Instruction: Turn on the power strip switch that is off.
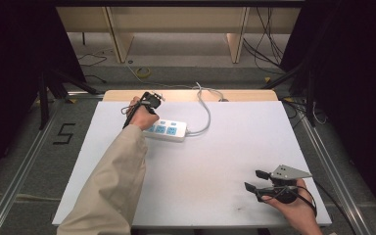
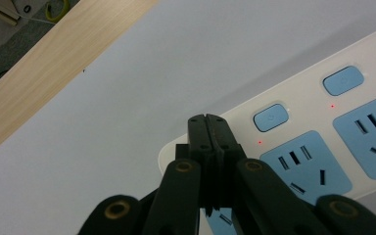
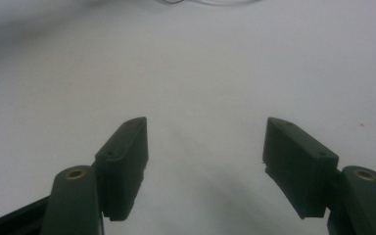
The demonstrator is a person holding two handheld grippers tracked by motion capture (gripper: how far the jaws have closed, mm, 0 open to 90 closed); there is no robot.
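Observation:
A white power strip (image 1: 169, 131) with blue sockets lies at the back left of the white table; its blue sockets (image 2: 303, 166) and two blue switch buttons (image 2: 270, 117) with small red lights show in the left gripper view. My left gripper (image 2: 208, 120) is shut, jaws pressed together with nothing between them, and its tips hover over the strip's end near the first button. In the high view the left gripper (image 1: 147, 105) sits over the strip's left end. My right gripper (image 1: 253, 180) rests open near the table's front right corner, and the right gripper (image 3: 205, 142) holds nothing.
The strip's white cable (image 1: 204, 105) loops toward the table's back edge. A wooden strip (image 2: 54, 54) borders the far side of the table (image 1: 235, 156). Beyond stand wooden furniture legs (image 1: 120, 39) and loose floor cables (image 1: 269, 44).

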